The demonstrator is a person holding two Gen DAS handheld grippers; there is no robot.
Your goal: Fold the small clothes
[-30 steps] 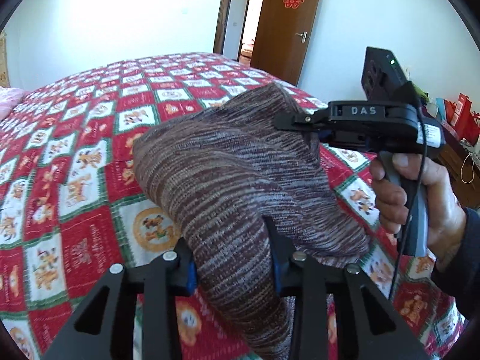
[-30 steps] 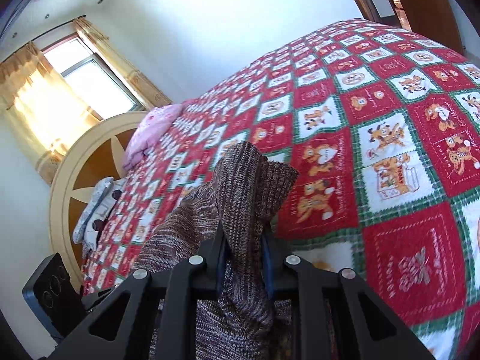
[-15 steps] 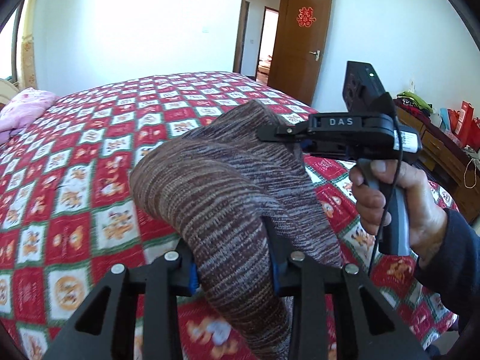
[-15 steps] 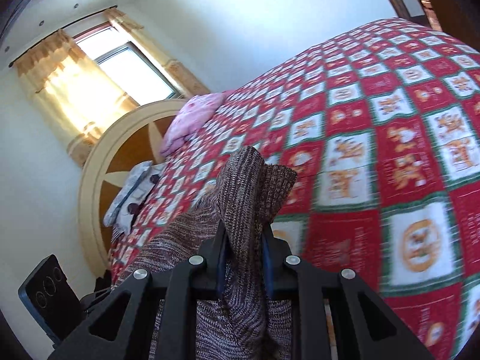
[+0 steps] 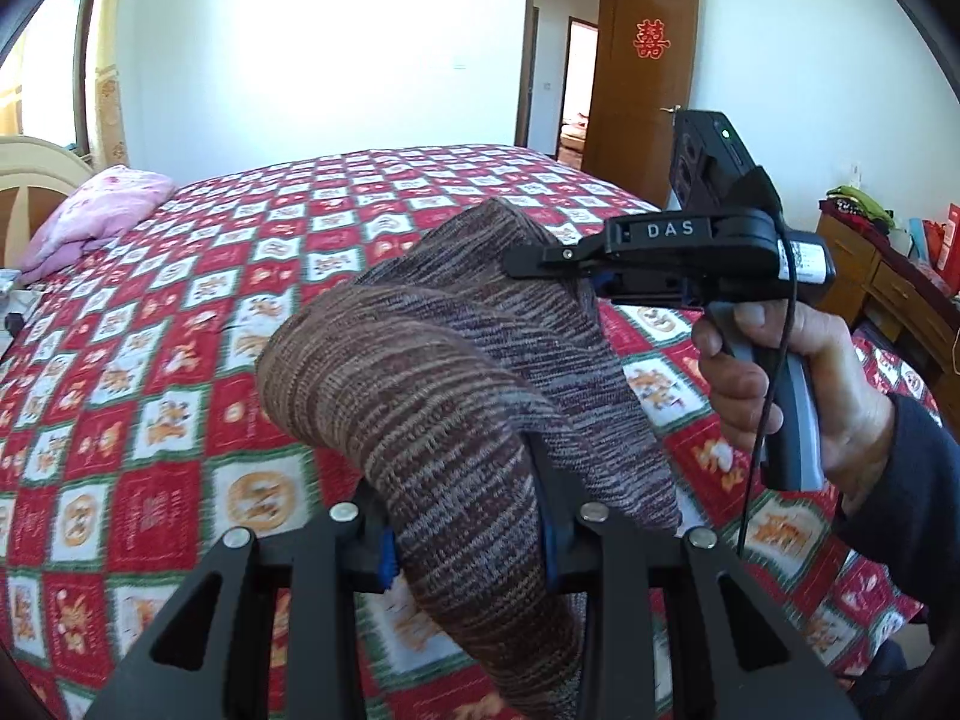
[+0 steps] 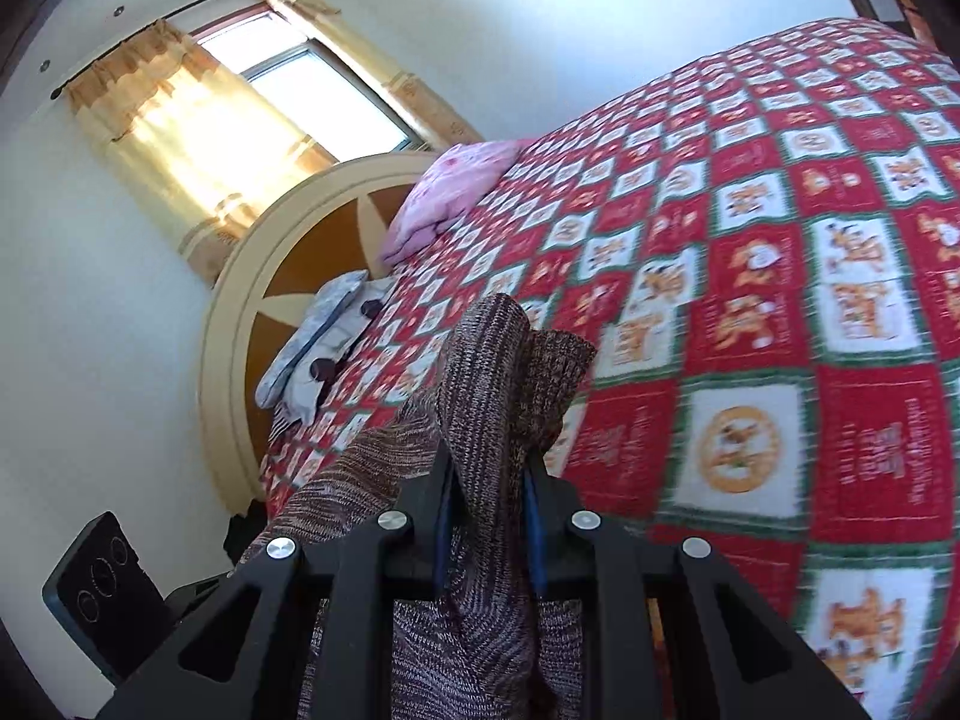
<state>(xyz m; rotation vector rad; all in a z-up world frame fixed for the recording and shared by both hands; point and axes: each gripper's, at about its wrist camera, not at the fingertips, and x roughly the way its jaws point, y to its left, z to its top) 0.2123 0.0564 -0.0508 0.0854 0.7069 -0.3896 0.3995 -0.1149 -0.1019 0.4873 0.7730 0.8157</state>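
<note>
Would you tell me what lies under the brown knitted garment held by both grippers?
Under the knitted garment lies the red patchwork quilt; the patch directly beneath it is covered.

Home bedroom, likely — quilted bed (image 5: 180, 324), pink pillow (image 5: 96, 210), curtained window (image 6: 288, 90)

Your bed (image 5: 180, 312) carried a quilt (image 6: 780, 276) of red and white squares edged in green, with small cartoon figures in orange, spread over the whole top. At the head end you had a pink cloth (image 5: 96, 210), loosely bunched, lying on the quilt near the headboard (image 6: 288, 276). Beside it, against the headboard, lay a grey-and-white pillow (image 6: 318, 348) with dark spots.
</note>
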